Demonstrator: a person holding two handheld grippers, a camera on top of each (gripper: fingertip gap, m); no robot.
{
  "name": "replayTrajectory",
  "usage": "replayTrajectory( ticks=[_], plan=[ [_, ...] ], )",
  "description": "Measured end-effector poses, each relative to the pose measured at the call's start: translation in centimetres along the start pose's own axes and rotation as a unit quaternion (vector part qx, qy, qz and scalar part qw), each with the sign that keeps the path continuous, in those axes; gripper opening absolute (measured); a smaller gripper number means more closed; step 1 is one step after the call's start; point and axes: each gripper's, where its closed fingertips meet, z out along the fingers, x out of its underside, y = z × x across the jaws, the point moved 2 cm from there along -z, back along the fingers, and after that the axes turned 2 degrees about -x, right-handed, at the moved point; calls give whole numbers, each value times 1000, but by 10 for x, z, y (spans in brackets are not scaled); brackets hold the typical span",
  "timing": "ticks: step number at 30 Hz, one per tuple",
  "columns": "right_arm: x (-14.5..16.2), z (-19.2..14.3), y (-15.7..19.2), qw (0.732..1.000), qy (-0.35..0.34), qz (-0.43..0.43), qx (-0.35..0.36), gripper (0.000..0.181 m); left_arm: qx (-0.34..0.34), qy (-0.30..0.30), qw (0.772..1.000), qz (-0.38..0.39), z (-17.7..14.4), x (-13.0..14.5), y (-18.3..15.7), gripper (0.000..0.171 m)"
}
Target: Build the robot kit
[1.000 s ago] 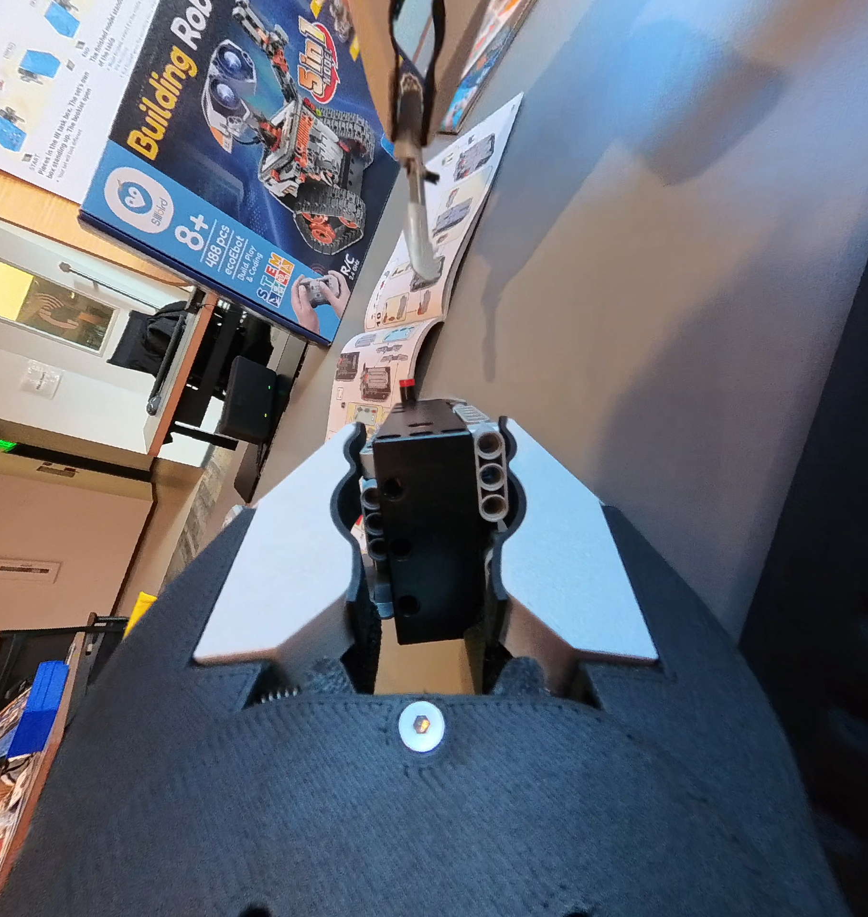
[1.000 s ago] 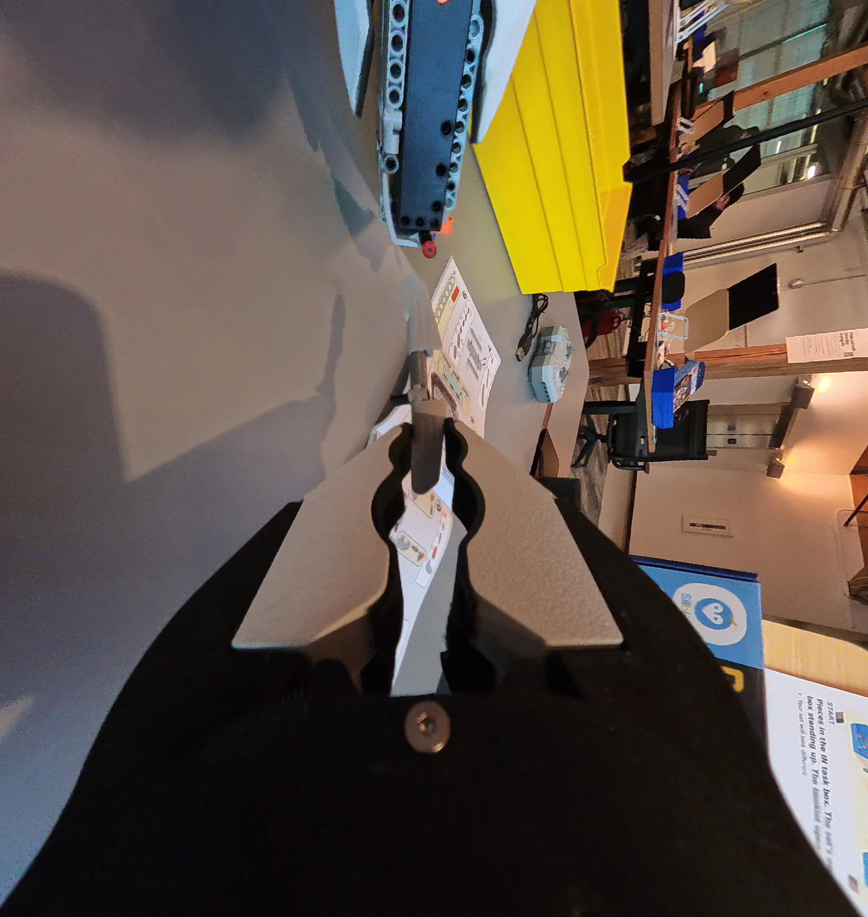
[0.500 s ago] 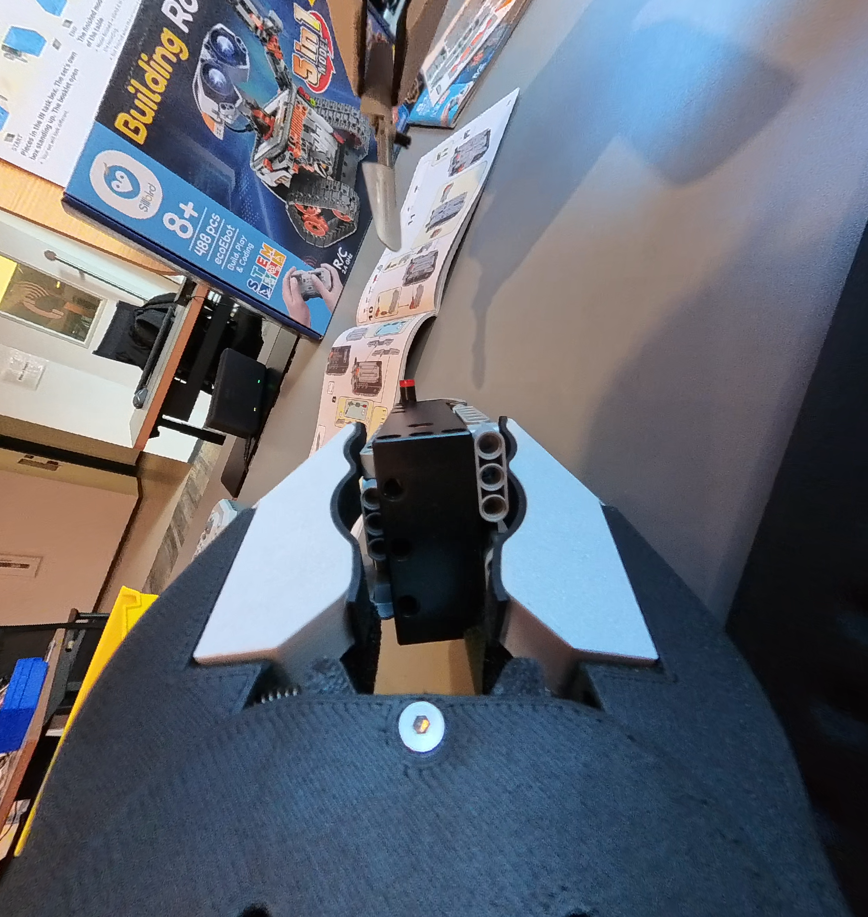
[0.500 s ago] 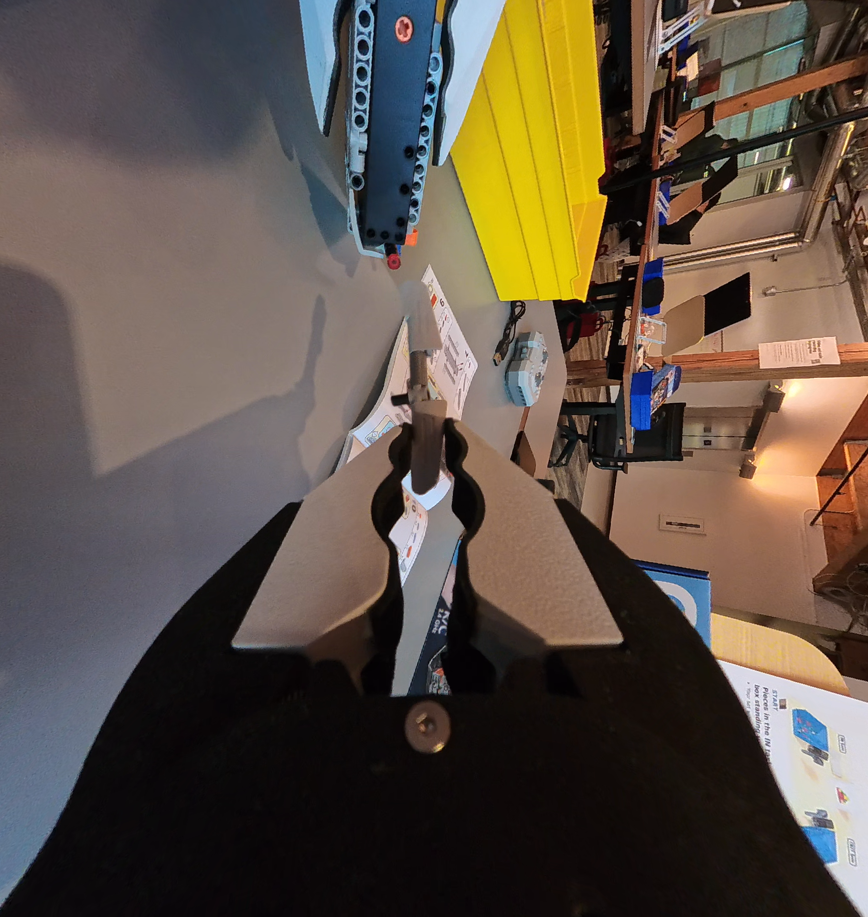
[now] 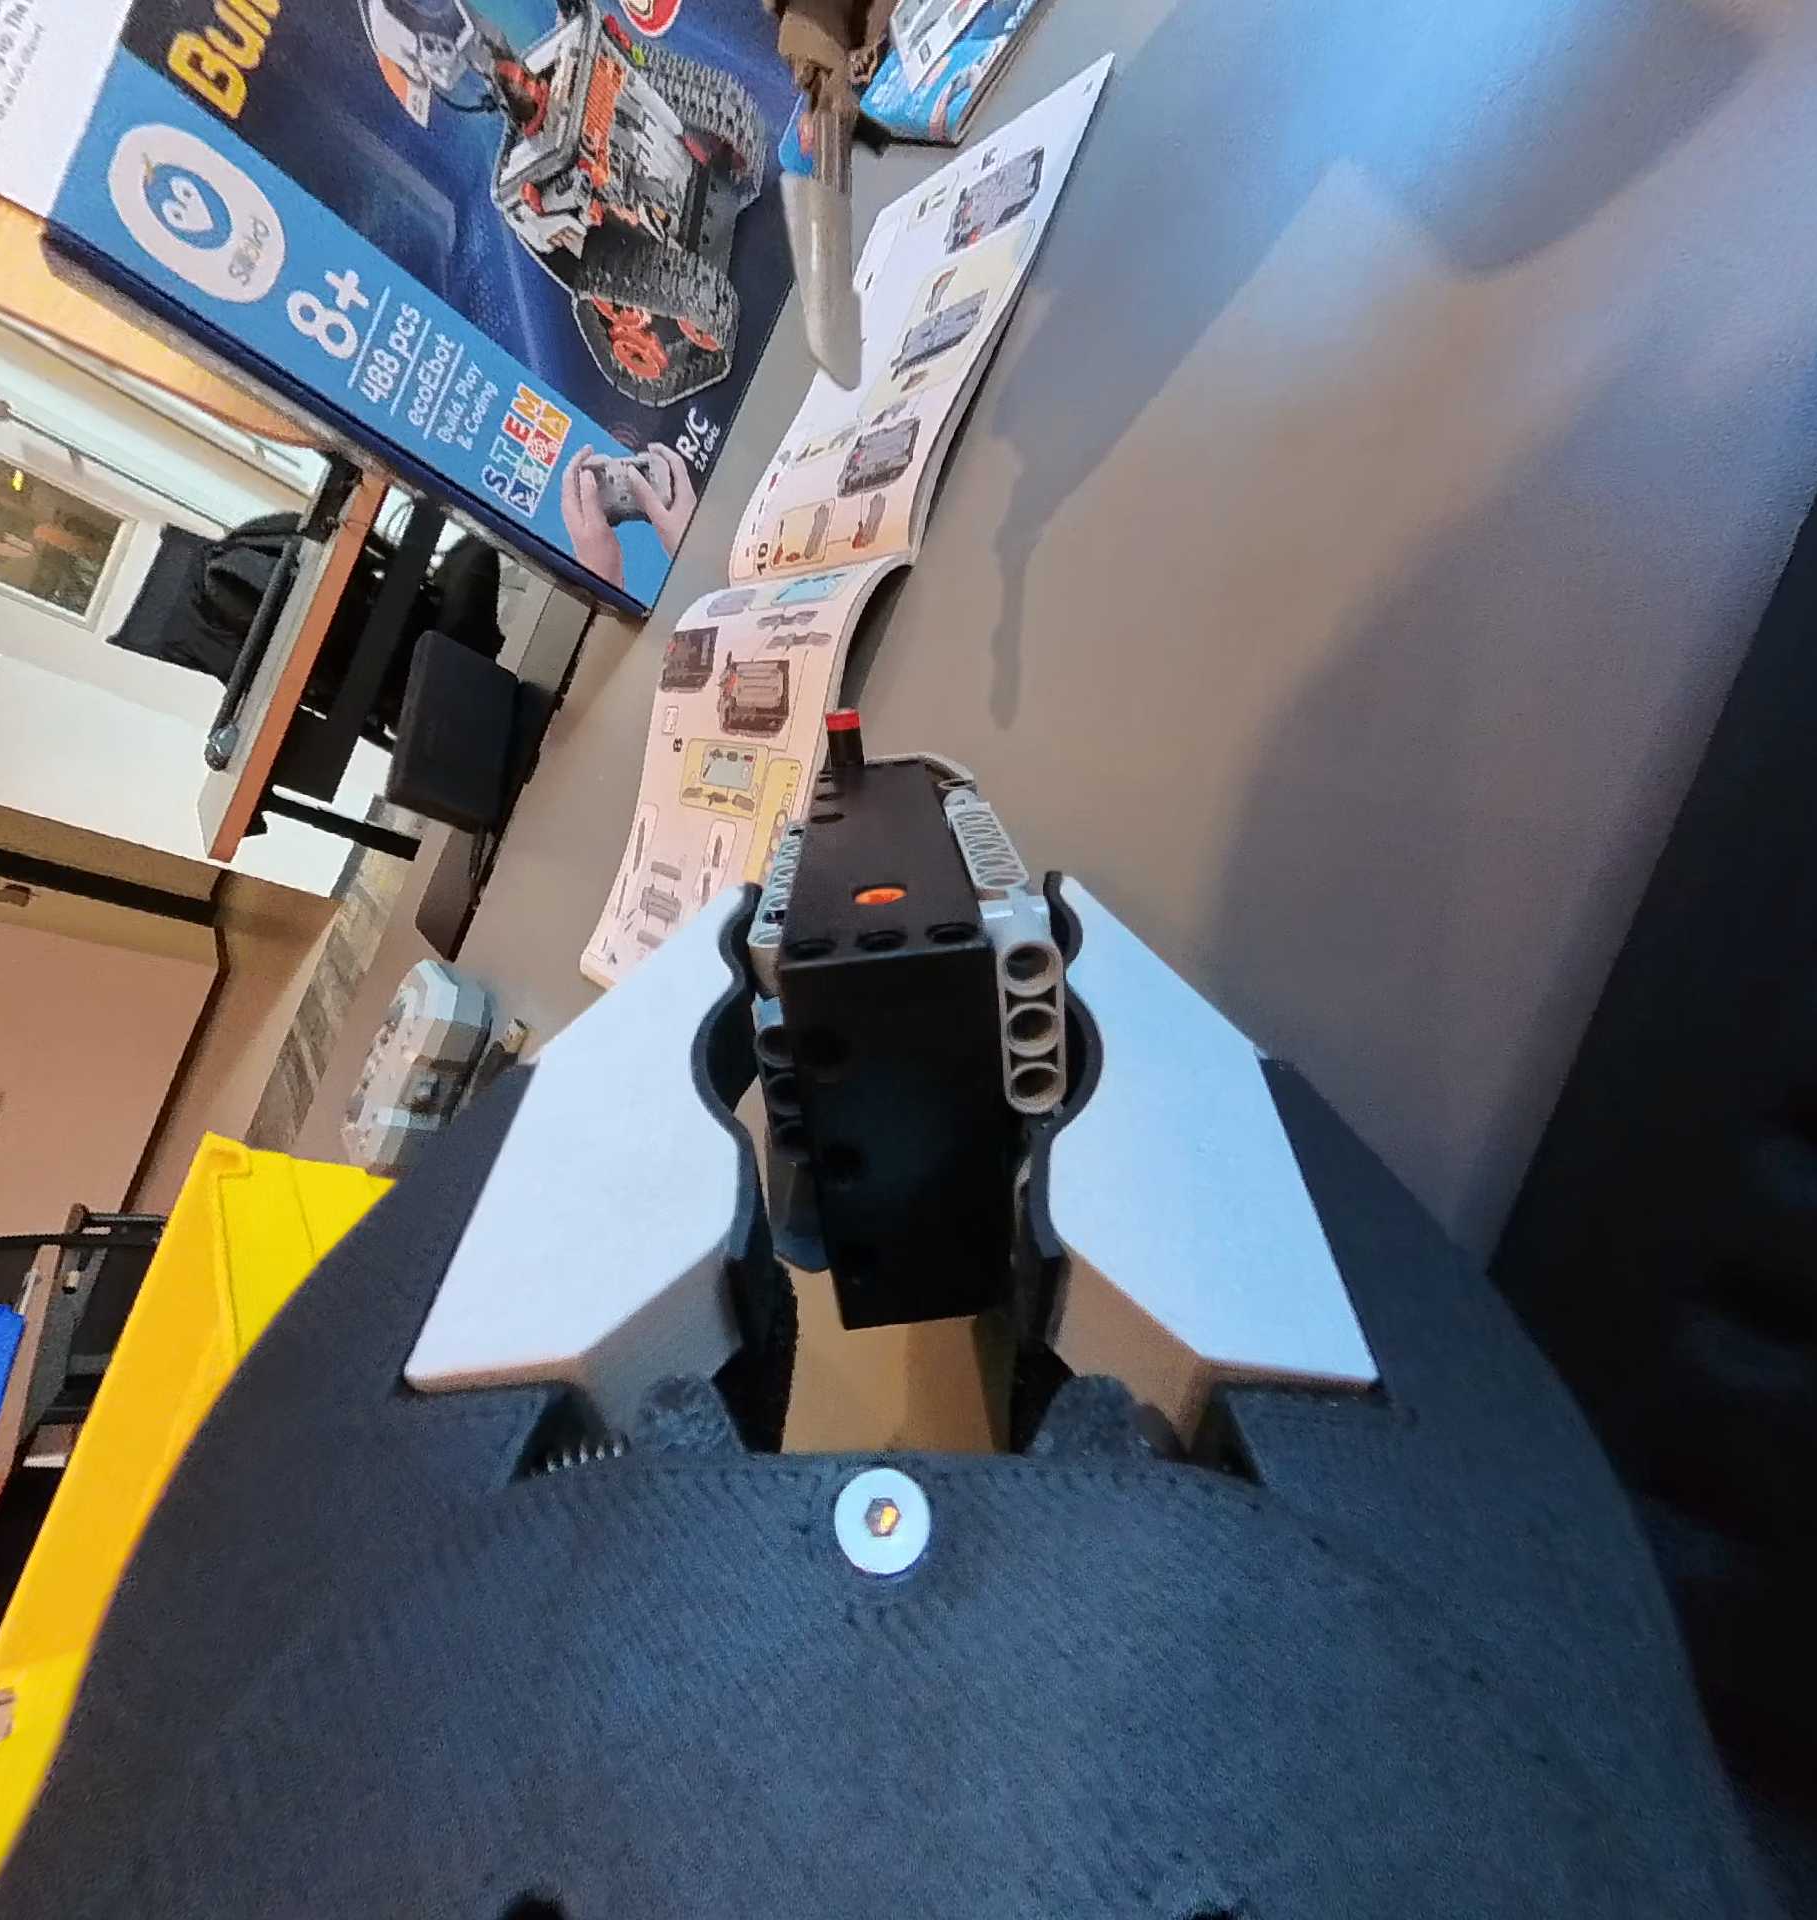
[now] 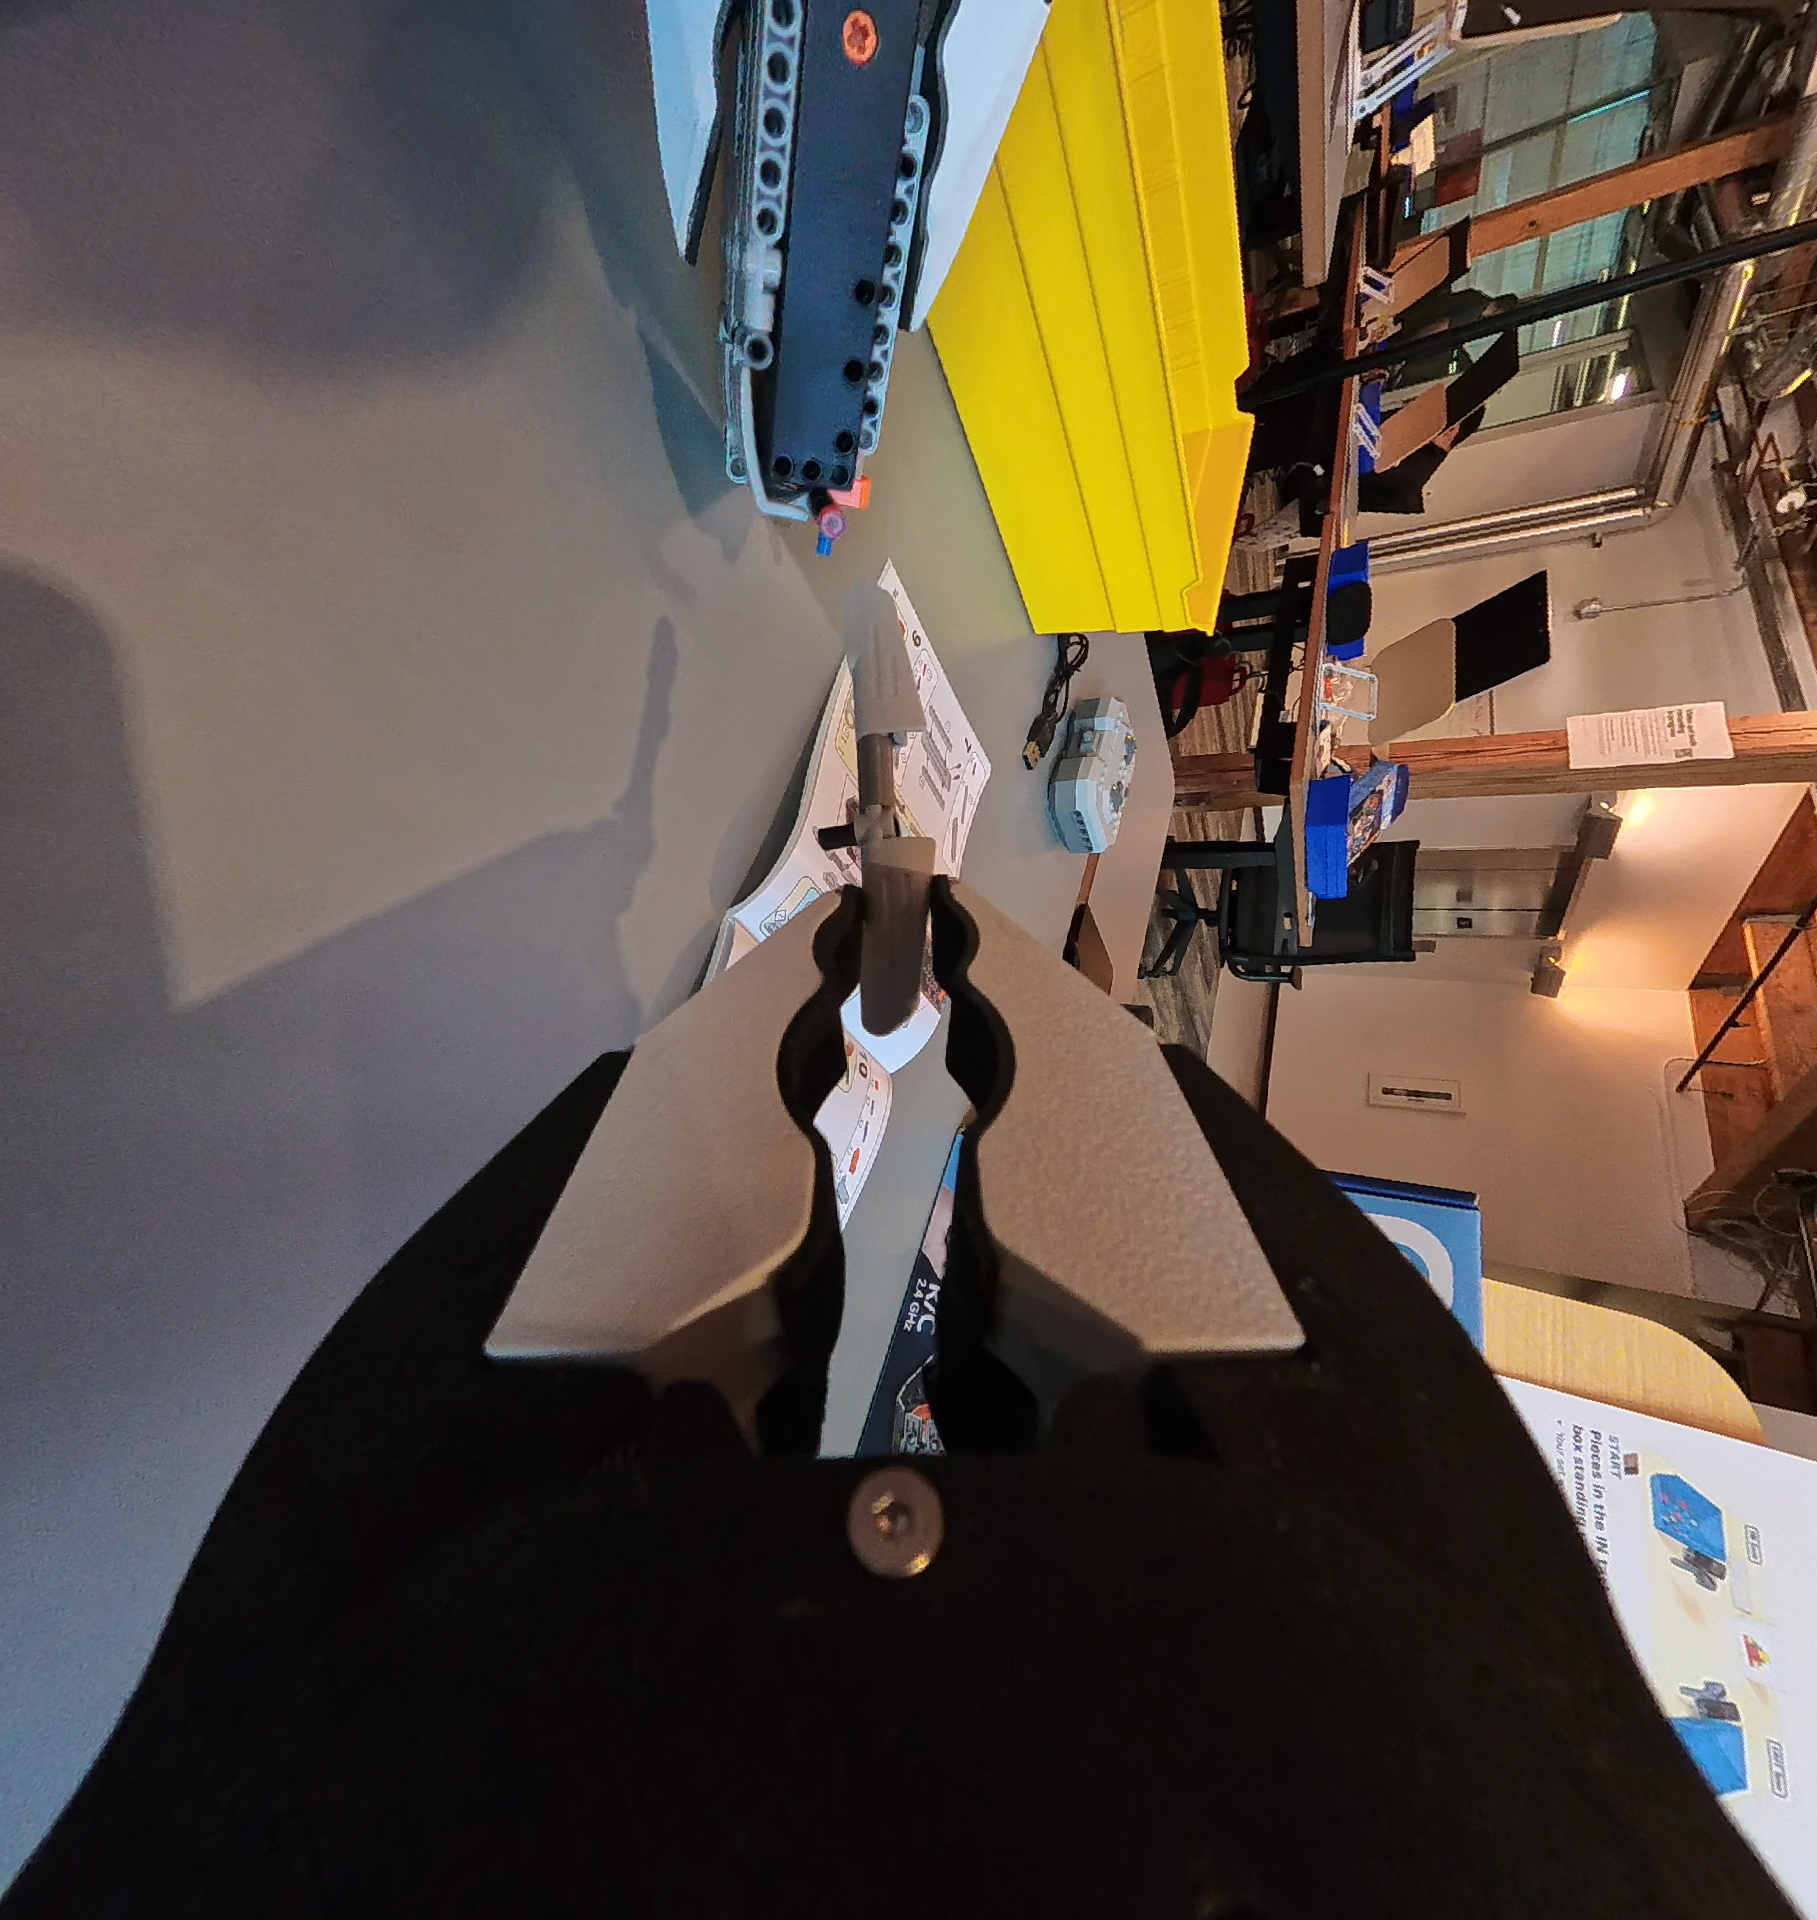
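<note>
- Two claws face each other above a grey surface (image 5: 1351, 520), which lies bare and broad on the side away from the clutter.
- Yellow bin (image 6: 1101, 312) and blue kit box (image 5: 395, 260) line the crowded edge, an open instruction booklet (image 5: 883, 416) between them and the bare part.
- Left claw (image 5: 888, 997) is clamped on a black motor block (image 5: 883, 1039) with grey beams, held clear of the surface.
- Right claw (image 6: 888, 935) pinches a slim grey axle piece (image 6: 883, 748), its tip near the block's red pin (image 6: 829, 520) but apart.
</note>
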Motion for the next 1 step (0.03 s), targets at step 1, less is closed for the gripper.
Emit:
replayTrajectory(
  ticks=[1],
  plan=[
    [0,0,0,1000,-1,1,0,11,1,5,1000,-5,0,2,0,52]
  ],
)
